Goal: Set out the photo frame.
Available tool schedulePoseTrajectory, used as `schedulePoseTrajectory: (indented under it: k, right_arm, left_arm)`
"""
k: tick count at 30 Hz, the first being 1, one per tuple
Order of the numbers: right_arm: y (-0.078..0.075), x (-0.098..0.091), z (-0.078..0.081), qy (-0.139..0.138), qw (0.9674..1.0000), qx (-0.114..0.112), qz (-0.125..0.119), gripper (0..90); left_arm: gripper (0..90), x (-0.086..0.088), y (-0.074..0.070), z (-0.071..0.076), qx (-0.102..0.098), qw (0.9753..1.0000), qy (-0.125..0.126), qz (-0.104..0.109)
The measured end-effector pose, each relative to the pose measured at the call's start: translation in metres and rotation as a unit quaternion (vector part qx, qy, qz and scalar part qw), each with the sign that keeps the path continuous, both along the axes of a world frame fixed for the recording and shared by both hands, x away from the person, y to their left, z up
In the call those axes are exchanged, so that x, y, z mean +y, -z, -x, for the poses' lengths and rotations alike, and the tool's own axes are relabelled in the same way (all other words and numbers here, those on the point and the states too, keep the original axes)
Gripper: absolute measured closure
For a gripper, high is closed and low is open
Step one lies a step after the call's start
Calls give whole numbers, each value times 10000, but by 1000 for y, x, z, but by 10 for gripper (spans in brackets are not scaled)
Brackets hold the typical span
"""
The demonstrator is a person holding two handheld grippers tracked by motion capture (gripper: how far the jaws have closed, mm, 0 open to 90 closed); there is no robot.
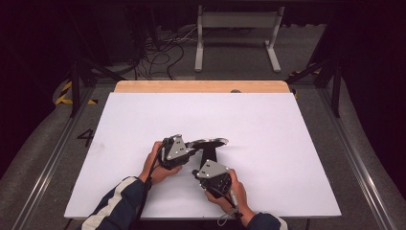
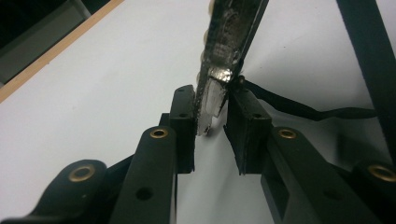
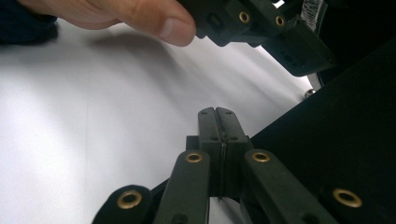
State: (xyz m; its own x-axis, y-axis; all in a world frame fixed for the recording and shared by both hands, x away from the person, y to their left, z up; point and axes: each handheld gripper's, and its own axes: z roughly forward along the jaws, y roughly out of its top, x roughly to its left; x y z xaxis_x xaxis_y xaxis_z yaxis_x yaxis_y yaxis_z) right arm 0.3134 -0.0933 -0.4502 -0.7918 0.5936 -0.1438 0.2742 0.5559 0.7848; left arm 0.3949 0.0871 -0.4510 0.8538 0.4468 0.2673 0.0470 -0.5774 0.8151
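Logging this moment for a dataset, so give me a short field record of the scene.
surface: white table
left gripper: closed on the edge of a silvery glittery piece
right gripper: jaws shut, beside a black fabric; unclear whether it pinches it
black strap: trails on the table behind the silvery glittery piece

Table (image 1: 268,115): smooth matt white top, paper- or laminate-like; bare pale wood strip (image 1: 201,86) along far edge. Flat ring-shaped thing (image 2: 229,37) btw left gripper (image 2: 209,119) jaws: shiny metal, glittery rough edge, glossy reflections. Black strap (image 2: 299,108) off it looks matt, cloth-like. Both grippers: matt black plastic jaws w/ brass-coloured rivets; right gripper (image 3: 217,122) pads smooth. Grey plates on top look like brushed metal. Sleeve (image 1: 117,203) at near edge: dark cloth w/ white stripes.
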Motion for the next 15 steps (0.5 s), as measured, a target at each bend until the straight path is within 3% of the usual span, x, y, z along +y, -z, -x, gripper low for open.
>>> schedulePoseTrajectory:
  k: [4,10,15]
  right_arm:
    - [0,-2,-1,117,9999,8,44,900]
    - [-1,-11,-3,172,9997,136,-78,900]
    - [-4,-4,2,86,9999,4,-106,900]
  left_arm:
    - [754,-1,0,2,-23,10000,-54,-45]
    - [768,-3,-1,5,-180,9996,-146,-133]
    - [765,-4,-1,6,-233,9994,-192,-164]
